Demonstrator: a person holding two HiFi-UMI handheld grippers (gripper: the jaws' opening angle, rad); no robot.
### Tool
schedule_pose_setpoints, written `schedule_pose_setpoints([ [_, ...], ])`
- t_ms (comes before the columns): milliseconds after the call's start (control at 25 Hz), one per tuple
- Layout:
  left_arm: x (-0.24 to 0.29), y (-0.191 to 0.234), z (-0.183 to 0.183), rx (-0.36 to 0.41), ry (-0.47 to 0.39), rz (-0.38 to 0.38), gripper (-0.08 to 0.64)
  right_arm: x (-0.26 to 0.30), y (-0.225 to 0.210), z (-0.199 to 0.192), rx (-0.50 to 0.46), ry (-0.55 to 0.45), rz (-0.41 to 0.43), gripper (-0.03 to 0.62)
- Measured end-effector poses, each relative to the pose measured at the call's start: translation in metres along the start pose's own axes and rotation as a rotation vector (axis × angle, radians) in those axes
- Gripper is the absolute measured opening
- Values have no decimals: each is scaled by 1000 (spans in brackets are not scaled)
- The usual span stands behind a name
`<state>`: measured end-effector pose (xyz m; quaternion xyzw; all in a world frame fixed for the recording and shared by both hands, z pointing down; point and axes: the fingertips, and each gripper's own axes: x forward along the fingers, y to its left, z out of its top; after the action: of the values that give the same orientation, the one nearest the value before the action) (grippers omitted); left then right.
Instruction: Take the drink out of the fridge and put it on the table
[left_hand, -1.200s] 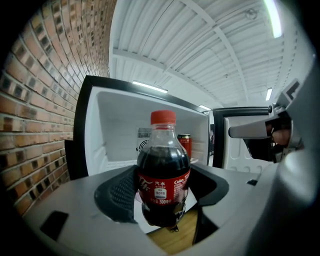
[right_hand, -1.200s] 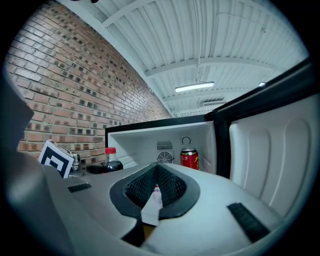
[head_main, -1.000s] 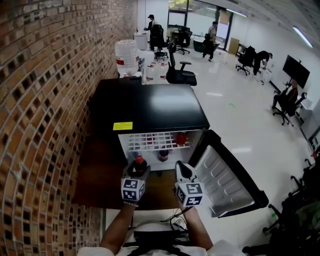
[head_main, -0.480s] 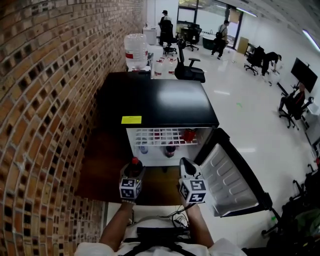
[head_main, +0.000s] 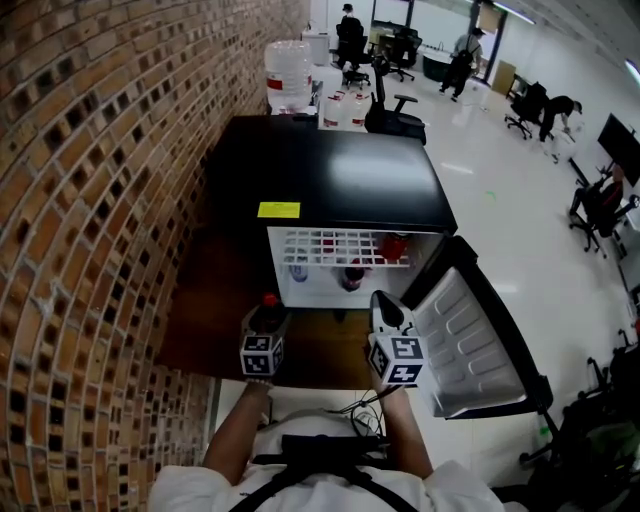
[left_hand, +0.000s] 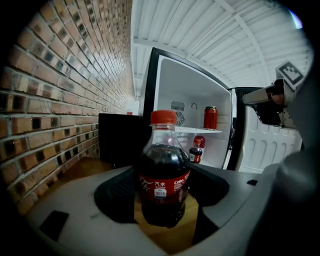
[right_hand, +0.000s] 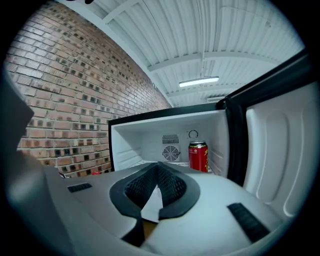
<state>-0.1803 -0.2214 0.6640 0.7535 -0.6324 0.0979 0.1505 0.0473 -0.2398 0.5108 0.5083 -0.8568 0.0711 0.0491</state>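
Observation:
My left gripper (head_main: 266, 322) is shut on a dark cola bottle (left_hand: 164, 170) with a red cap (head_main: 269, 299), held upright in front of the open mini fridge (head_main: 340, 190). The bottle's body sits between the pads. To its right, my right gripper (head_main: 385, 312) is level with it, shut and empty, its pads meeting at the tips (right_hand: 158, 167). Inside the white fridge, a red can (right_hand: 198, 156) stands on the wire shelf (head_main: 330, 248). Below the shelf stands another cola bottle (left_hand: 195, 150).
The fridge door (head_main: 470, 340) hangs open to the right. A brick wall (head_main: 90, 200) runs along the left, with brown wooden floor (head_main: 215, 310) beside it. Water jugs (head_main: 288, 72) and an office chair (head_main: 395, 115) stand behind the fridge. A white surface (head_main: 240, 398) lies near my body.
Both grippers have drawn back a little from the fridge opening, the left one still shut on the bottle. The fridge now sits farther from them in the head view.

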Motion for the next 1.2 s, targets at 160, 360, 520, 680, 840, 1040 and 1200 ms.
schedule_pose_setpoints([
  [160,4,11,-10,-12,10,23,301,1,-3,4,-2,-10,-3,14],
  [360,6,21,-27,-18,41,40,301,0,-7,6,2,-16,-18,14],
  [520,10,28,-41,-39,52,56,301,-1,-11,7,4,-19,-28,15],
  [680,17,46,-62,-43,75,92,301,2,-14,9,7,-17,-34,15],
  [840,19,59,-86,-65,127,117,301,0,-11,2,5,0,-34,14],
  [1040,34,74,-101,-95,177,129,301,2,-10,0,-2,9,-34,14],
  [1200,46,81,-108,-103,221,140,301,2,-11,0,-5,9,-36,15],
])
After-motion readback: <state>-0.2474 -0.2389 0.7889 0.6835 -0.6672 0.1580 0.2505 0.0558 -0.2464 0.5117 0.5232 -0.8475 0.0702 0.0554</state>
